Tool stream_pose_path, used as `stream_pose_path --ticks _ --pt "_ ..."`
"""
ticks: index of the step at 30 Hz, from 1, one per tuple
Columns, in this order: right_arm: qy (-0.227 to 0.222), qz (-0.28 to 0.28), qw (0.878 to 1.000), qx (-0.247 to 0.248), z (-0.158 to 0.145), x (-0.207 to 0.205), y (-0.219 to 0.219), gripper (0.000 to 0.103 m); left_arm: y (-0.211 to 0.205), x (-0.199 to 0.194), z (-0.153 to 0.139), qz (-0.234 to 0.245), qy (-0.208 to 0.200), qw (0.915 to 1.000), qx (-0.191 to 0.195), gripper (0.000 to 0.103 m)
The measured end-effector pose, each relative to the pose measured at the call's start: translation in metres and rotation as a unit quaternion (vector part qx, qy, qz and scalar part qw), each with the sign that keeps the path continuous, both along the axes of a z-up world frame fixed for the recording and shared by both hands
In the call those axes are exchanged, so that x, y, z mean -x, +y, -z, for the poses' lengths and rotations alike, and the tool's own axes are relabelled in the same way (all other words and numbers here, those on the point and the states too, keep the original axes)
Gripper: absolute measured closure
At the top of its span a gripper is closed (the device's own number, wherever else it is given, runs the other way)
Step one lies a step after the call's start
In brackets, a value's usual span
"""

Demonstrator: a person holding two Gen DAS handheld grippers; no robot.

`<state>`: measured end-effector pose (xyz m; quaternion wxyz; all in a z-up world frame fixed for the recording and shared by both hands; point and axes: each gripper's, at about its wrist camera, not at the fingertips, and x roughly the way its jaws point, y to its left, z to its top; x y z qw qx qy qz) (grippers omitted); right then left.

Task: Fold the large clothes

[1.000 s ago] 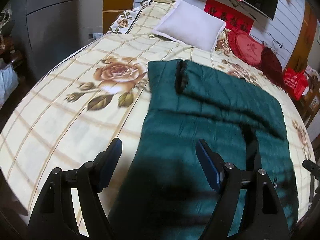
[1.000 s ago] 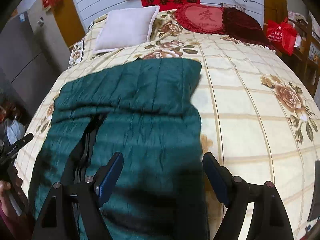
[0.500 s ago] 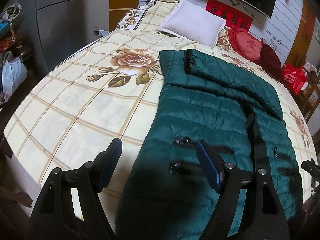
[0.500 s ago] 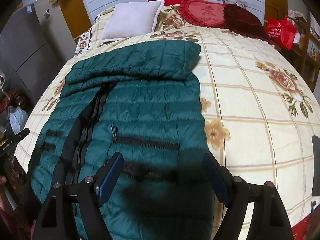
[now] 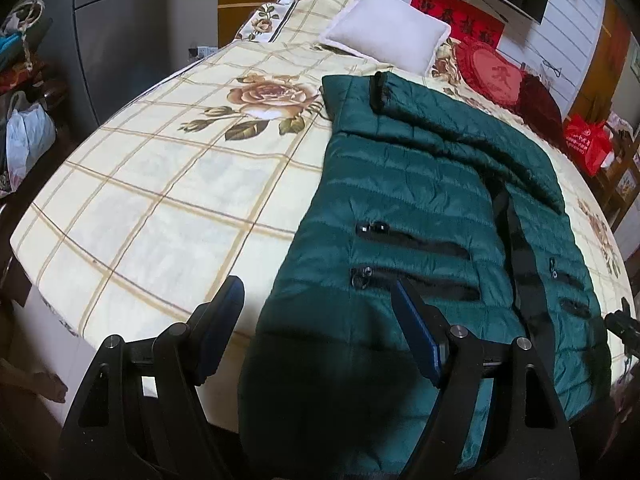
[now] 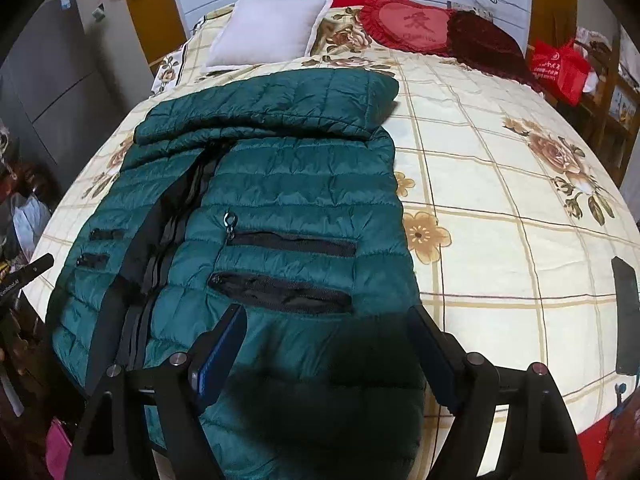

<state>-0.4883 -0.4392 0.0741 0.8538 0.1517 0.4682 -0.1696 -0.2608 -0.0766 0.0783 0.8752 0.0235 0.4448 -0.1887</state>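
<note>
A dark green quilted jacket (image 5: 420, 216) (image 6: 280, 184) lies front-up on the bed, its sleeves folded across the top and its hem hanging over the bed's near edge. A black zipper runs down its middle, with zipped pockets on both sides. My left gripper (image 5: 316, 304) is open above the jacket's left hem edge, nothing between its fingers. My right gripper (image 6: 328, 332) is open above the right half of the hem, also empty. A tip of the left gripper (image 6: 28, 272) shows at the left edge of the right wrist view.
The bed (image 5: 160, 200) has a cream checked cover with rose prints. A white pillow (image 5: 388, 36) and red cushions (image 6: 412, 24) lie at its head. A red bag (image 6: 560, 68) stands right of the bed, a dark phone-like slab (image 6: 624, 312) on its right side, bags (image 5: 24, 136) on the left.
Both grippers have drawn back toward the foot of the bed, so the jacket's pockets and hem have come into view. Their jaws stay as wide as before.
</note>
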Motion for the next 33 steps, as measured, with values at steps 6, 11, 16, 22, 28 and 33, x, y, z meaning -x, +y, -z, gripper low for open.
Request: stream_pose_path --ticks 6,11,16,22,28,33 --pt "0.002 0.006 1.0 -0.007 0.006 0.003 0.008 0.024 0.006 0.006 0.004 -0.003 0.008 1.0 0.004 0.026" --pt "0.018 0.024 1.0 0.001 0.011 0.006 0.009 0.023 0.013 0.007 0.008 -0.006 0.022 0.9996 0.014 0.026" --pt "0.023 0.034 0.999 0.004 0.01 0.01 0.01 0.022 0.02 0.008 0.011 -0.013 0.035 0.9989 0.028 0.026" --pt "0.028 0.031 0.999 0.009 0.012 0.013 0.011 0.021 0.028 0.009 0.011 -0.018 0.04 0.9985 0.032 0.026" --pt "0.029 0.03 0.999 0.007 0.013 0.015 0.011 0.02 0.035 0.007 0.015 -0.02 0.055 0.9973 0.045 0.026" --pt "0.026 0.029 0.999 0.008 0.01 0.021 0.007 0.019 0.045 0.002 0.02 -0.024 0.079 0.9936 0.078 0.026"
